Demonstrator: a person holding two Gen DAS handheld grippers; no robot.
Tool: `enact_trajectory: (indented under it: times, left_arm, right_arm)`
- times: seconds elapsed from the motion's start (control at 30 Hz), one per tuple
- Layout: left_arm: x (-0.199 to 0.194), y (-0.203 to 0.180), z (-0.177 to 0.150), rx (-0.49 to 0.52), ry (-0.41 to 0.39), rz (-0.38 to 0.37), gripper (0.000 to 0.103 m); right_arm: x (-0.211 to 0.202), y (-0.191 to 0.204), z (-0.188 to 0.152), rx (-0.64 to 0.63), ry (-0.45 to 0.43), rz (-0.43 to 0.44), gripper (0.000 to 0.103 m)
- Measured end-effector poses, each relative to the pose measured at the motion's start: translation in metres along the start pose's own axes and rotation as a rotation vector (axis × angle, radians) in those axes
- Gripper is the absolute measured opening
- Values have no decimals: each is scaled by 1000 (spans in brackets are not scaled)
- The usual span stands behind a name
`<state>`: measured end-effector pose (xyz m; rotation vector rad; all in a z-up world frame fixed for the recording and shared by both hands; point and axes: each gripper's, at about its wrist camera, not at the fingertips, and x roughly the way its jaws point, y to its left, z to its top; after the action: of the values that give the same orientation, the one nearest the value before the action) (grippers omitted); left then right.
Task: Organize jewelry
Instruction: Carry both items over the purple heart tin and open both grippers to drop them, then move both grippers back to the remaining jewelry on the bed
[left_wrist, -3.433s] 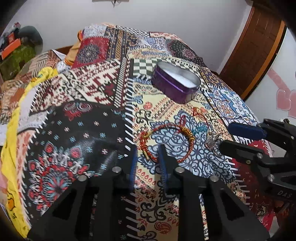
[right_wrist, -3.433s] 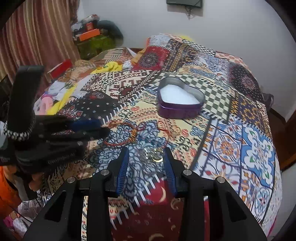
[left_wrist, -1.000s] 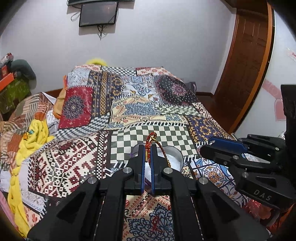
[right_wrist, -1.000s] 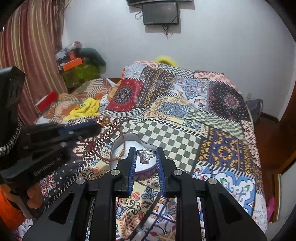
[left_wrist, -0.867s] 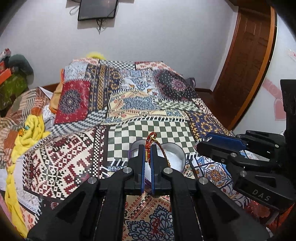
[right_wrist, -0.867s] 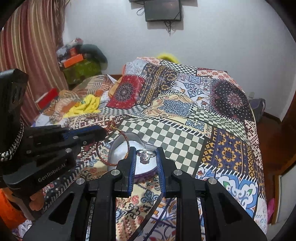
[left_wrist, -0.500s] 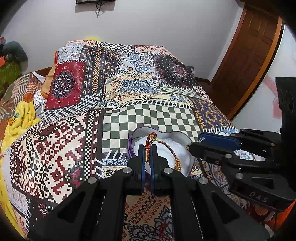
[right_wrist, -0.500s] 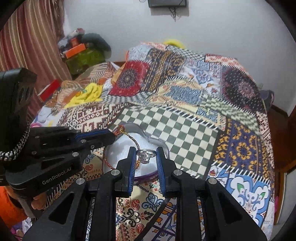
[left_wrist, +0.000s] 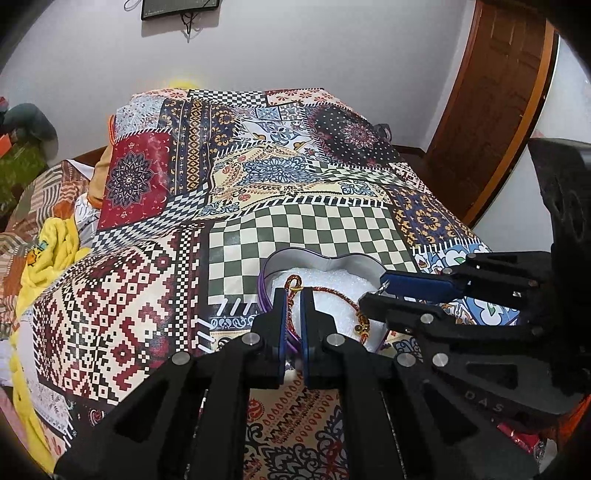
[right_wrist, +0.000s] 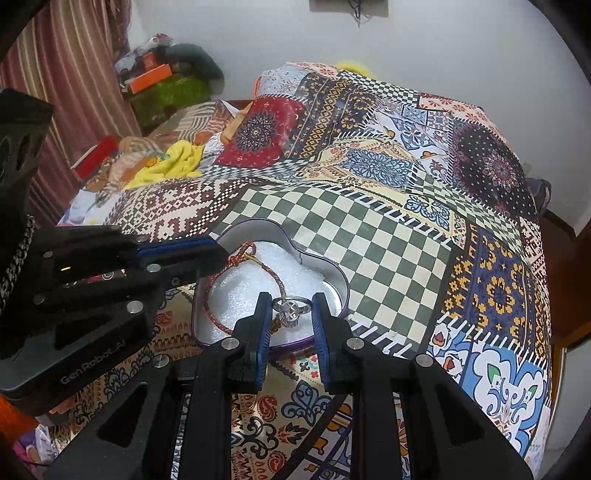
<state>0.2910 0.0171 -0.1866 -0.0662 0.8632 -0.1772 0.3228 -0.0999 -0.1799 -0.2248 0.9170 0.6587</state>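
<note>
While a second ago it rode above, our left tool (left_wrist: 291, 295) now pinches the red braided bracelet (left_wrist: 332, 295) low inside the heart-shaped tin (left_wrist: 314, 258) on the bed (left_wrist: 295, 229).

Our right tool (right_wrist: 291, 308), likewise lowered, grips the silver ring (right_wrist: 291, 308) over the tin's (right_wrist: 332, 273) white padding.

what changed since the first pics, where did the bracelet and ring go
Both were picked up off the bedspread and carried over the heart-shaped tin. The left gripper holds the red bracelet, the right gripper the silver ring, both now lowered into it. The tin hasn't moved.
</note>
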Motion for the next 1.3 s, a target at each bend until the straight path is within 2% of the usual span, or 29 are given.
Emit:
enact_trajectory:
  times: [0.3,0.4,0.47,0.57,0.7,0.77,0.97,1.07,1.3]
  left_arm:
    - [-15,3,-4,-10,-5,10,5]
    - [-23,4,-6,-6,-12,21,6]
    - [-30,4,-7,-1,-18,32,7]
    - [-42,6,-10,-8,-28,36,13]
    - [-60,9,-14,-20,-53,46,33]
    - [-67,8,-15,-18,-65,56,37]
    - [-87,3,-24,6,-65,71,38]
    - [-96,-1,-32,19,-65,75,43]
    - [-103,-9,-57,45,-27,77,45]
  right_arm:
    - [-3,5,0,-7,27,-33,21]
    - [-10,10,-1,-25,19,-60,27]
    - [-17,13,-1,-33,2,-72,36]
    - [-29,17,-1,-38,-29,-92,45]
    - [-45,24,-2,-53,-57,-119,45]
    - [-53,27,-3,-54,-70,-118,46]
    - [-76,34,-10,-52,-109,-132,46]
    - [-86,36,-17,-45,-122,-128,46]
    - [-94,39,-37,-37,-115,-132,46]
